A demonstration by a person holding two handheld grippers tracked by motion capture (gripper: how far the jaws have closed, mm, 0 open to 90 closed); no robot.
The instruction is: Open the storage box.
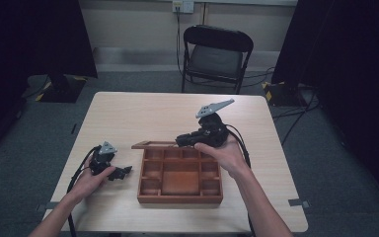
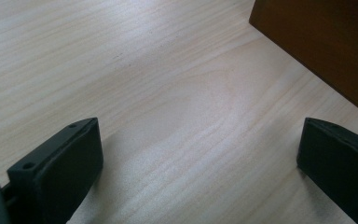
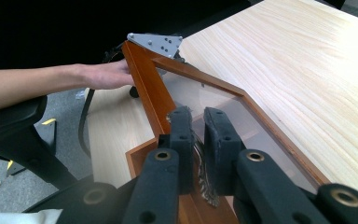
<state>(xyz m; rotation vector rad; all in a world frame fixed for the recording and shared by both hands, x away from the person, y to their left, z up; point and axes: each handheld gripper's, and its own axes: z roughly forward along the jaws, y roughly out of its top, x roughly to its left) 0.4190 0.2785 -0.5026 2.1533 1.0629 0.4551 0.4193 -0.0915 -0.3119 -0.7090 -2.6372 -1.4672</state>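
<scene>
A wooden compartment box (image 1: pixel 180 199) stands on the light table toward its near side. Its glass-paned lid (image 1: pixel 153 144) is tilted up over the back edge. My right gripper (image 1: pixel 181 140) is shut on the lid's frame (image 3: pixel 147 86); the fingertips (image 3: pixel 181 122) pinch it by a small metal clasp. My left gripper (image 1: pixel 127 171) rests on the table just left of the box. It is open (image 2: pixel 200 158), with bare tabletop between its jaws and the box's side wall (image 2: pixel 326 42) ahead at the right.
A black folding chair (image 1: pixel 217 54) stands beyond the table's far edge. Cables run across the floor at the right. In the right gripper view the person's other hand (image 3: pixel 102 74) shows past the lid. Bare tabletop (image 1: pixel 143 113) lies behind the box.
</scene>
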